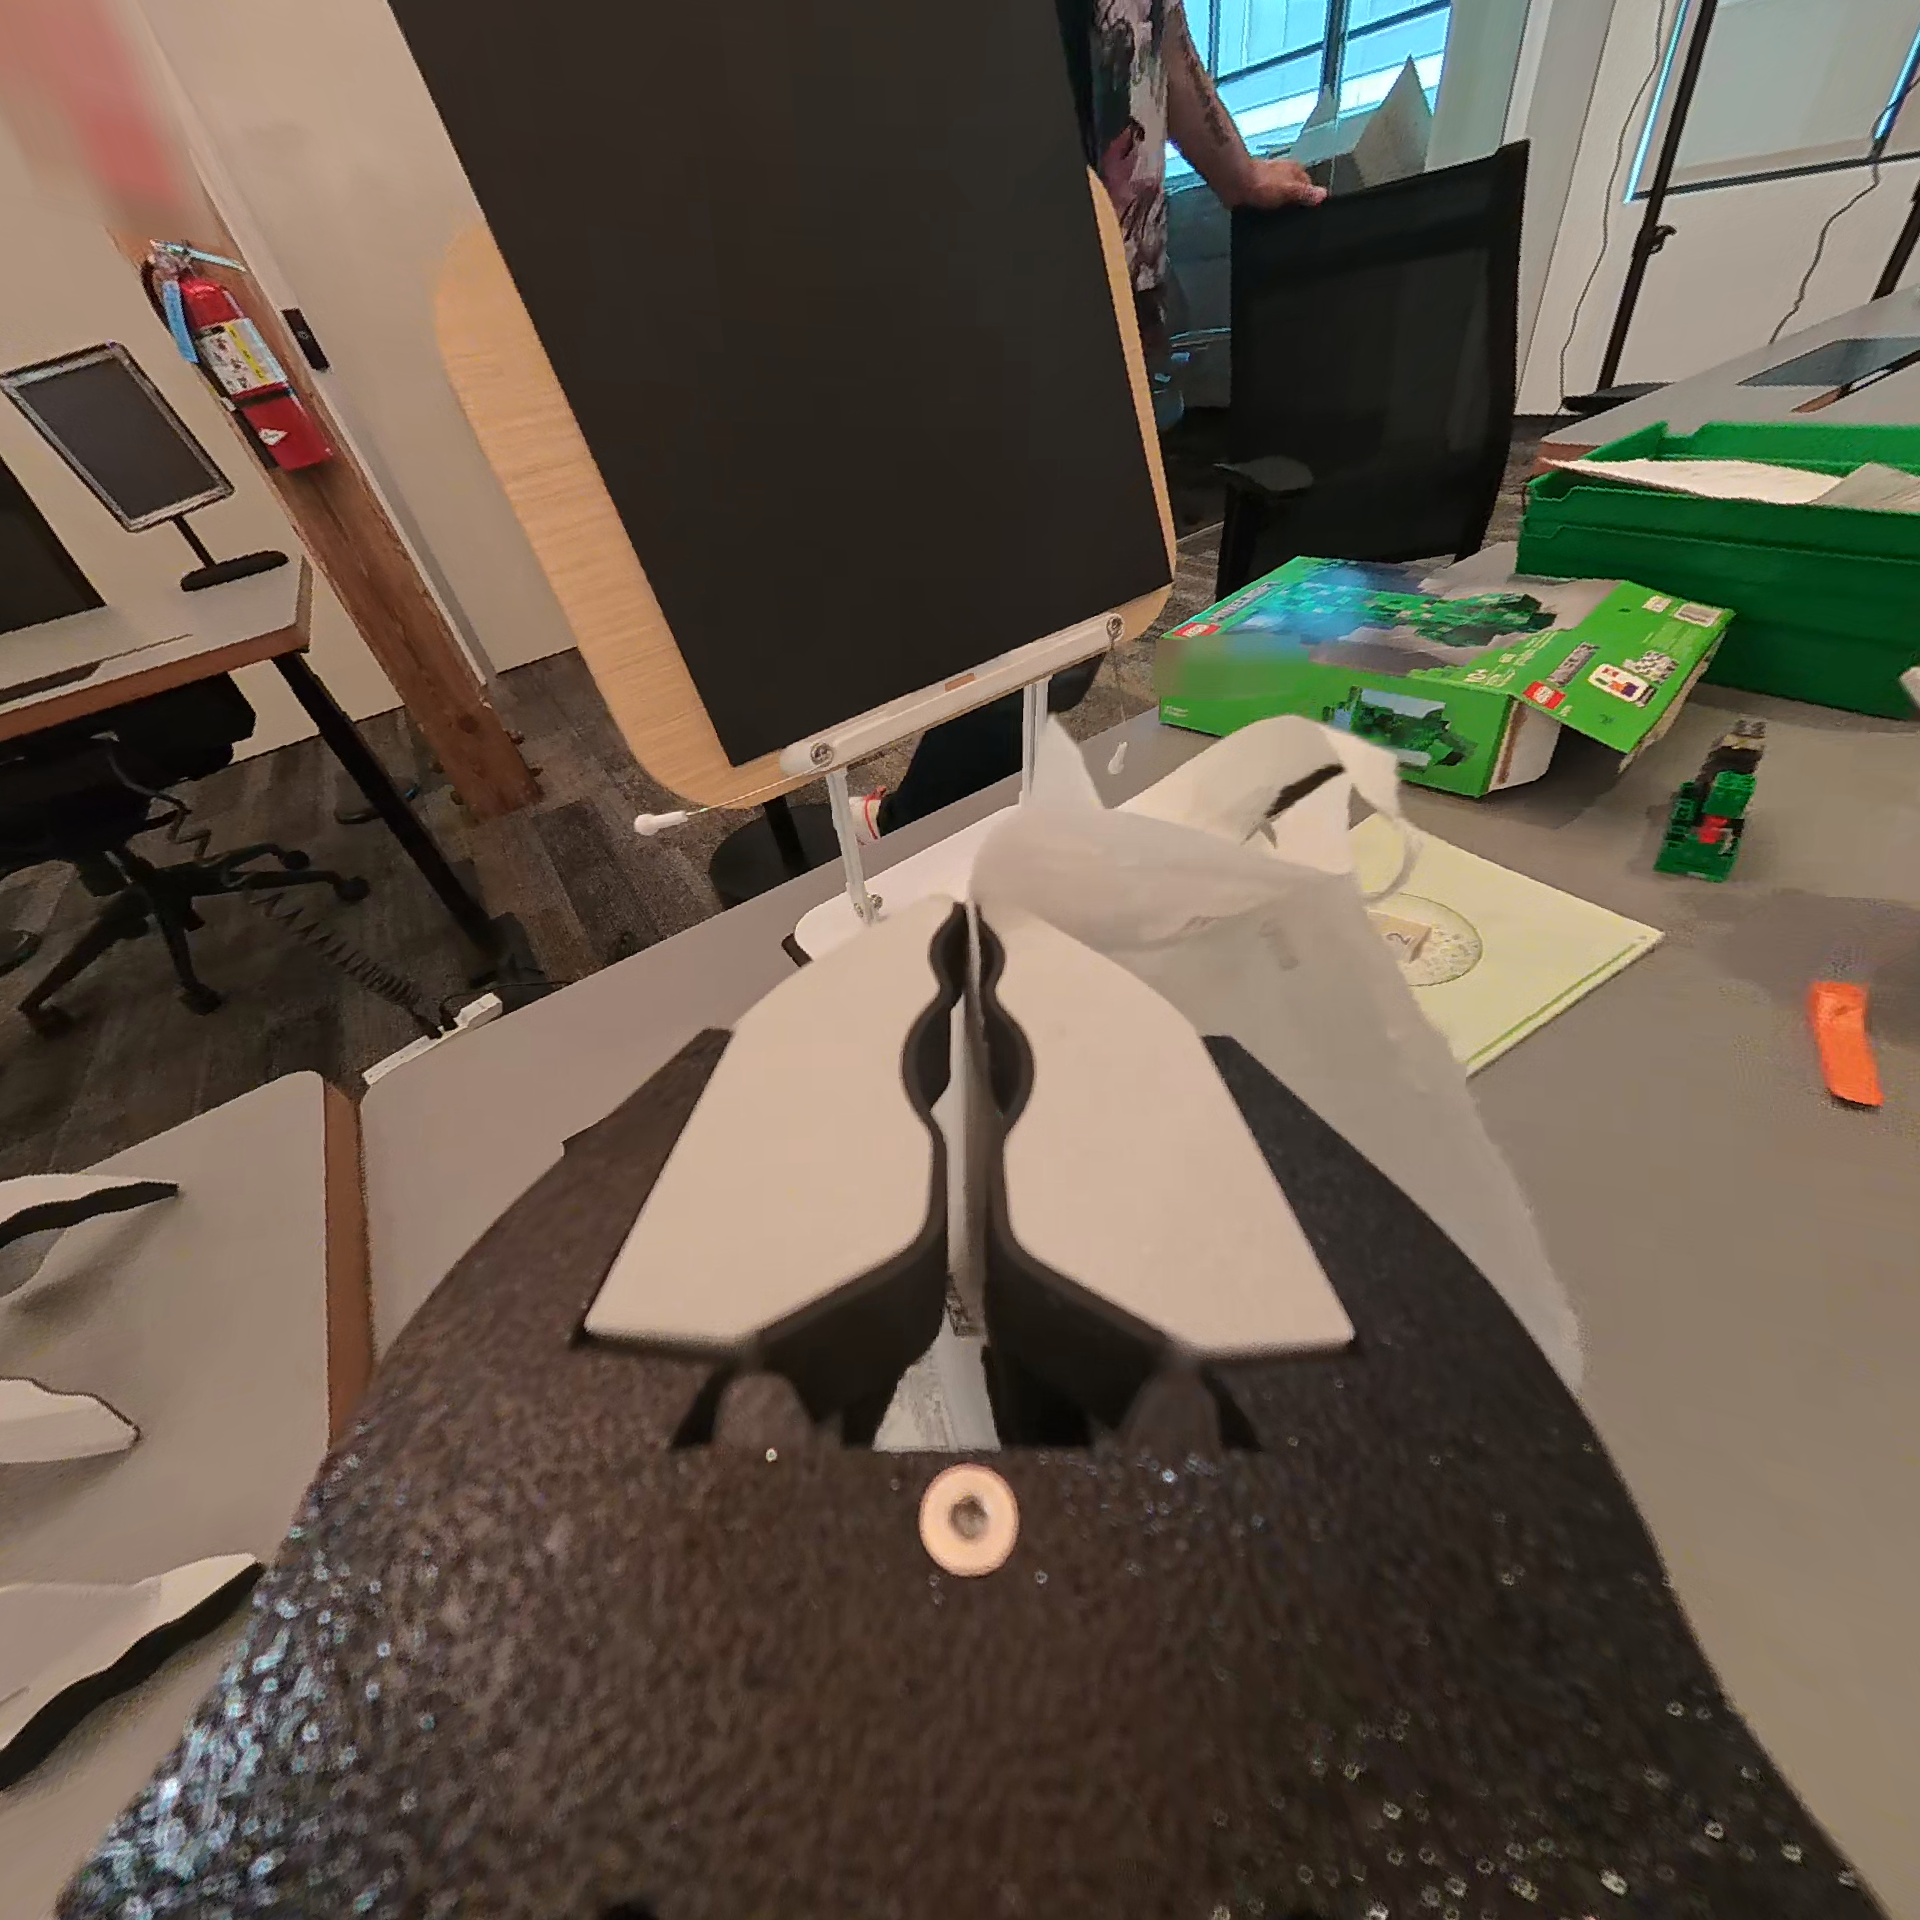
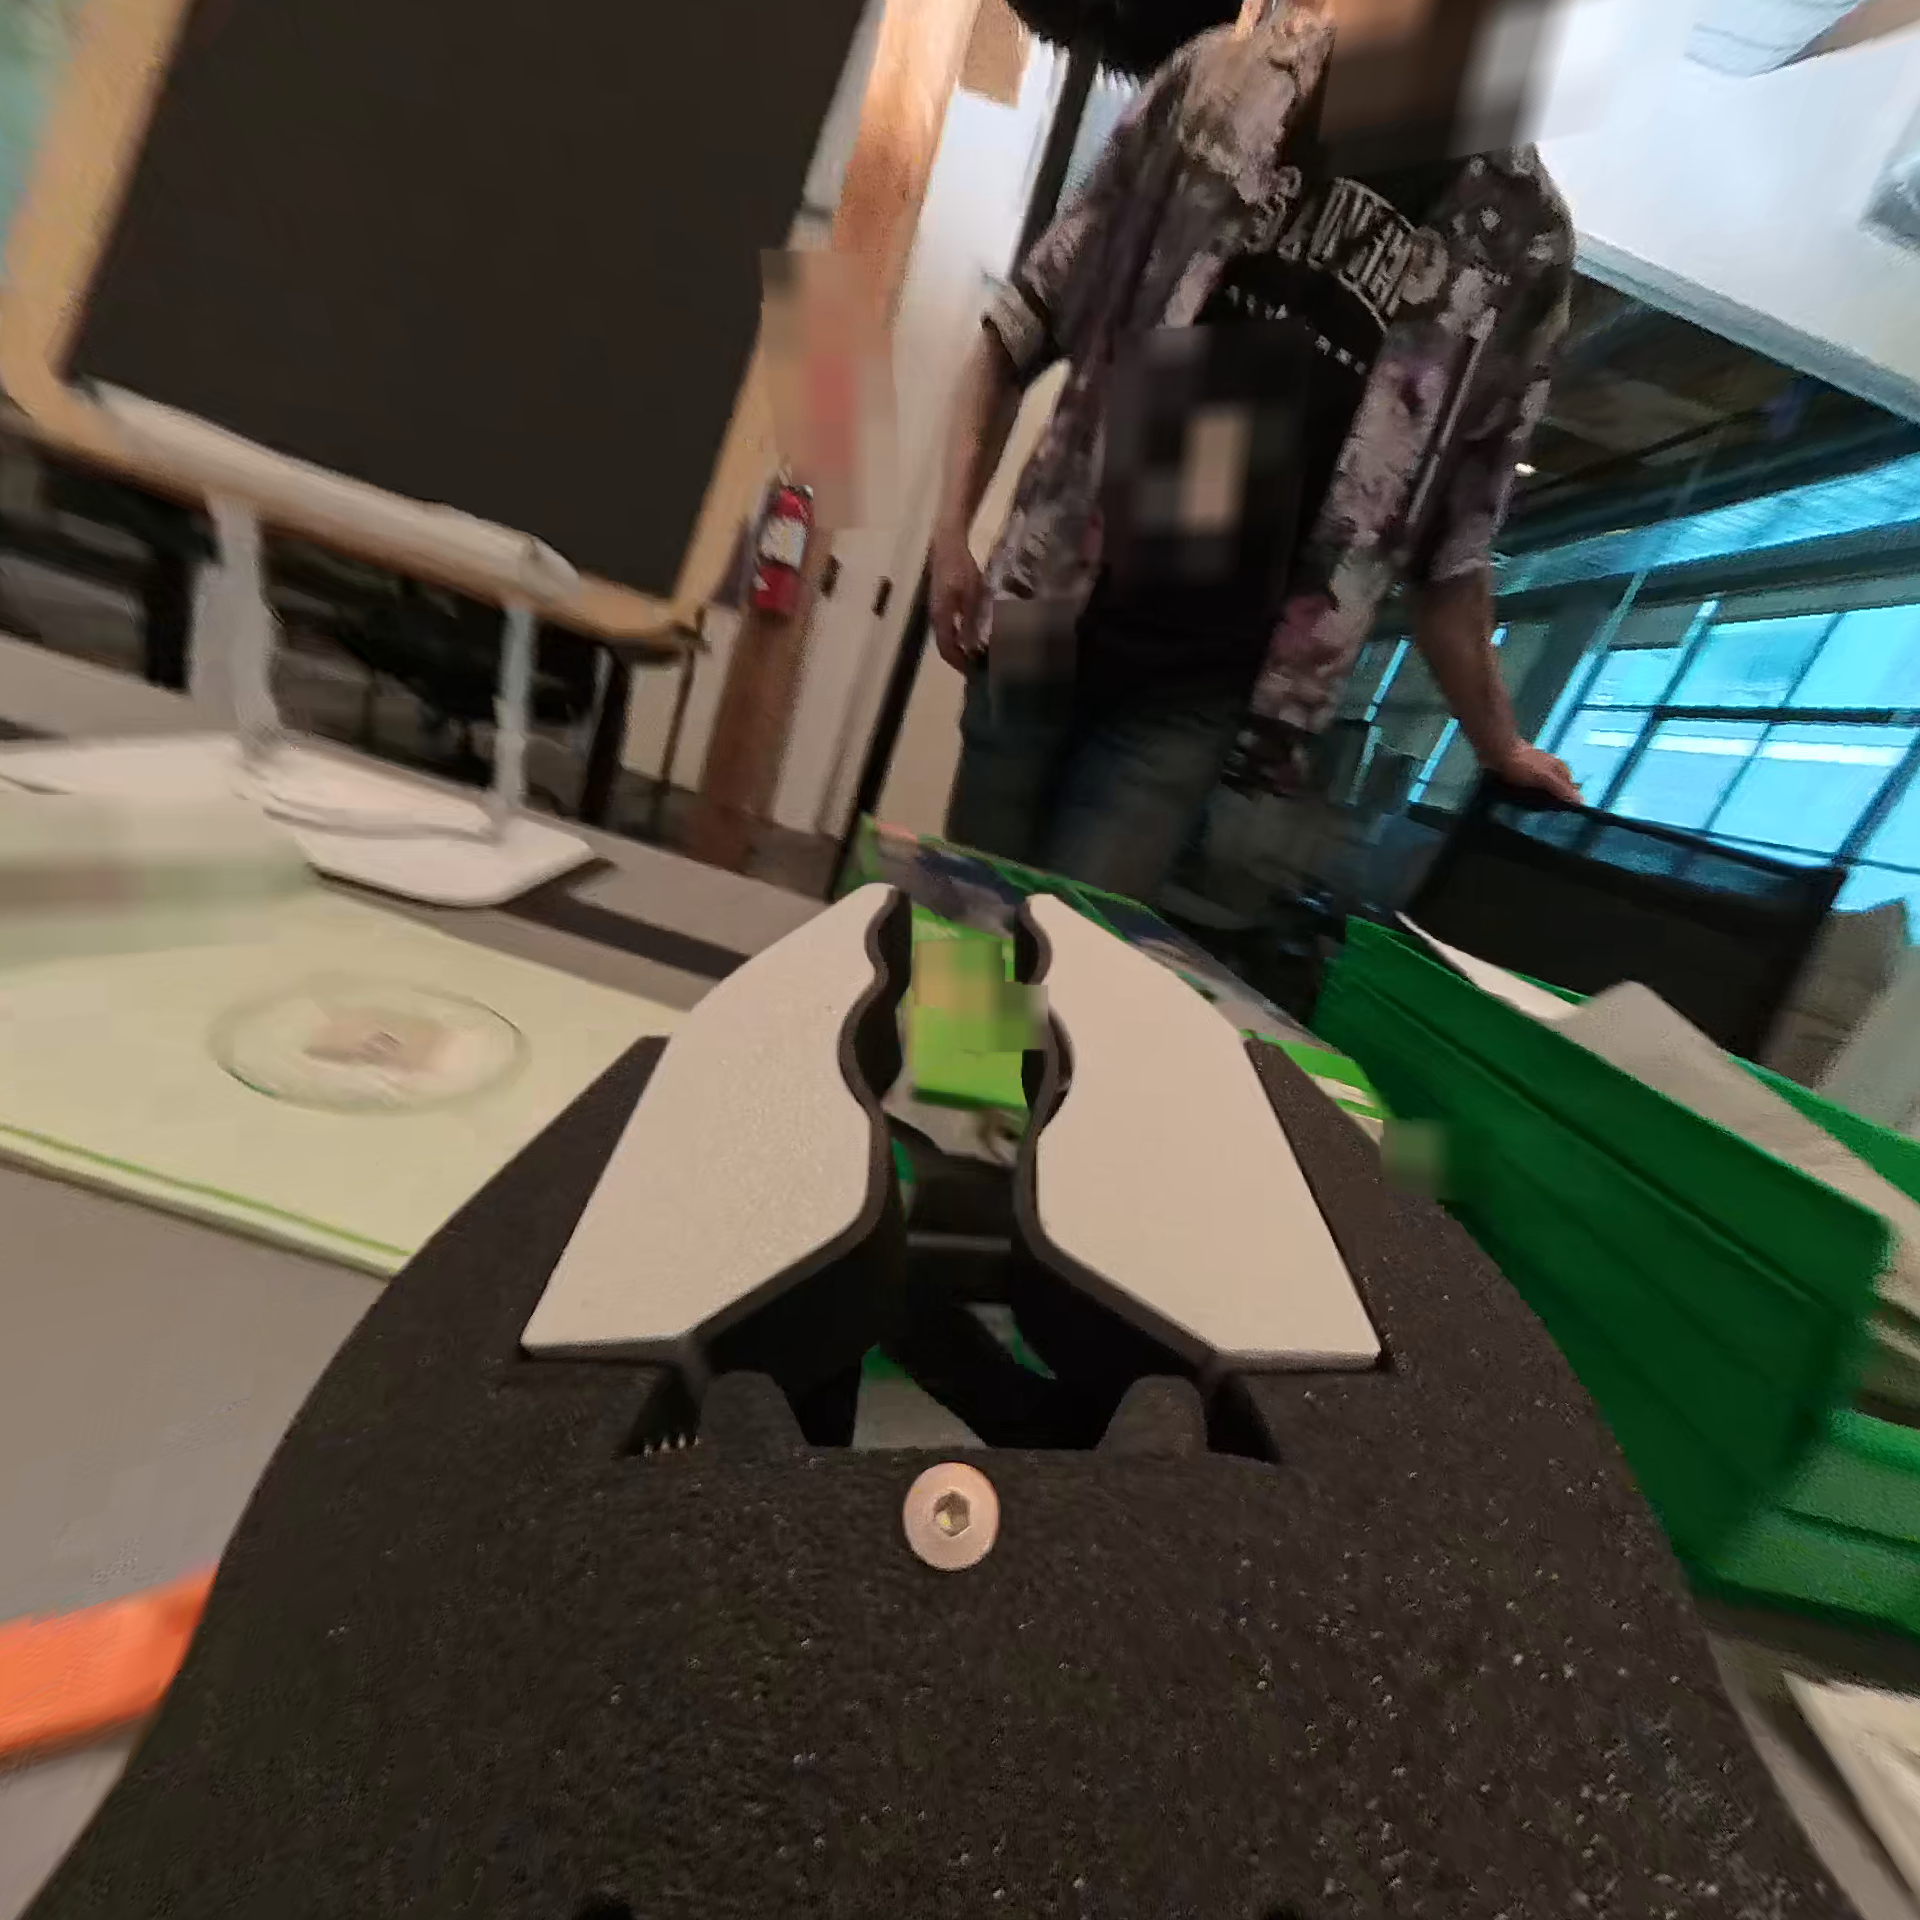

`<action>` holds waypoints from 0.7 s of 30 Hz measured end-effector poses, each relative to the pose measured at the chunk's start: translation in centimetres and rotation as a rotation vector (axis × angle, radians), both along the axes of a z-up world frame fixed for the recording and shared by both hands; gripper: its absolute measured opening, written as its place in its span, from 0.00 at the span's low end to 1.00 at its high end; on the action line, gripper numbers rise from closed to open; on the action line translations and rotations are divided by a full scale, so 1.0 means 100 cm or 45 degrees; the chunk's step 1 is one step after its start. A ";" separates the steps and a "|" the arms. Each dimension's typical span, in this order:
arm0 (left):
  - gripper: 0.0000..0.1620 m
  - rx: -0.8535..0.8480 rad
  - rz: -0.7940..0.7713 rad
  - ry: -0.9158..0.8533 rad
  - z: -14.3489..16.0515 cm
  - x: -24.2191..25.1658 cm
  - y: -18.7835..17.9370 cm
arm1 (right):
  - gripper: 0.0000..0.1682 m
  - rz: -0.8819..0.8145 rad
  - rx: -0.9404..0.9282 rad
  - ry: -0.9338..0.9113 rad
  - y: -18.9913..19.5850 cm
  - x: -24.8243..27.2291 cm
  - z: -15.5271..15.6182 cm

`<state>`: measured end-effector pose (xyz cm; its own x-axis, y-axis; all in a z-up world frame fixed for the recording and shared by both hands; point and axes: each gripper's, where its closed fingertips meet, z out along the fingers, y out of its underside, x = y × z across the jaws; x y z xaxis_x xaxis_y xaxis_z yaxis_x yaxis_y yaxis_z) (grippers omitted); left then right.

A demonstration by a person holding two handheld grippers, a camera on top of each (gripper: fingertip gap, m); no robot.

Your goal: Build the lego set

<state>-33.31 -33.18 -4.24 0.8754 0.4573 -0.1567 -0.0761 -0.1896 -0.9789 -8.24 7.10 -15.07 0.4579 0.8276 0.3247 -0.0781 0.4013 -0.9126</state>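
My left gripper [image 1: 971,925] is shut on the edge of a torn white paper bag [image 1: 1195,914], held above the grey table [image 1: 1662,1299]; the bag billows up to the right of the fingers. A small green and black lego build [image 1: 1709,821] stands at the far right. The instruction booklet [image 1: 1507,966] lies behind the bag, and also shows in the right wrist view [image 2: 312,1060]. My right gripper [image 2: 966,925] is open with a narrow gap and holds nothing, low over the table, pointing at the green lego box [image 2: 956,1049]. The right wrist view is motion-blurred.
The green lego box [image 1: 1434,665] lies open at the back. Stacked green trays [image 1: 1714,551] stand at the right, also seen in the right wrist view [image 2: 1610,1195]. An orange separator tool [image 1: 1844,1044] lies nearby. A black board on a white stand [image 1: 810,364] is at the table's far edge. A person [image 2: 1247,520] stands behind by a black chair [image 1: 1371,364]. There is about 50 cm between the tips of the two grippers.
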 end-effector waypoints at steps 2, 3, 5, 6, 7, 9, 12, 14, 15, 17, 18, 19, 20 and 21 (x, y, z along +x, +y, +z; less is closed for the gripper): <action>0.00 -0.009 0.012 0.010 -0.001 -0.001 0.000 | 0.10 -0.060 0.044 -0.084 0.022 0.005 -0.011; 0.00 -0.013 0.016 0.011 -0.002 -0.002 0.000 | 0.11 -0.071 0.054 -0.112 0.030 0.006 -0.014; 0.00 -0.022 0.019 0.007 -0.003 -0.003 0.000 | 0.10 -0.078 0.064 -0.166 0.042 0.006 -0.019; 0.00 -0.027 0.021 0.006 -0.004 -0.003 0.001 | 0.10 -0.086 0.062 -0.198 0.047 0.007 -0.021; 0.00 -0.033 0.021 0.006 -0.005 -0.003 0.001 | 0.10 -0.108 0.061 -0.222 0.050 0.009 -0.023; 0.00 -0.043 0.019 0.007 -0.006 -0.003 0.003 | 0.11 -0.142 0.091 -0.249 0.053 0.013 -0.021; 0.00 -0.053 0.015 0.008 -0.007 -0.003 0.005 | 0.09 -0.208 0.034 -0.277 0.058 0.018 -0.024; 0.00 -0.055 0.011 0.006 -0.008 -0.003 0.006 | 0.09 -0.208 -0.071 -0.282 0.061 0.017 -0.030; 0.00 -0.056 0.010 0.005 -0.008 -0.003 0.007 | 0.08 -0.192 -0.129 -0.286 0.061 0.016 -0.034; 0.00 -0.058 0.009 0.003 -0.008 -0.003 0.007 | 0.05 -0.170 -0.280 -0.311 0.063 0.012 -0.044; 0.00 -0.057 0.009 0.002 -0.008 -0.003 0.007 | 0.05 -0.160 -0.363 -0.331 0.064 0.011 -0.050; 0.00 -0.056 0.008 0.002 -0.008 -0.003 0.007 | 0.05 -0.158 -0.437 -0.358 0.065 0.009 -0.057; 0.00 -0.054 0.007 0.001 -0.008 -0.003 0.006 | 0.03 -0.172 -0.488 -0.384 0.067 0.009 -0.063; 0.00 -0.053 0.006 0.001 -0.008 -0.003 0.006 | 0.01 -0.186 -0.524 -0.420 0.069 0.009 -0.068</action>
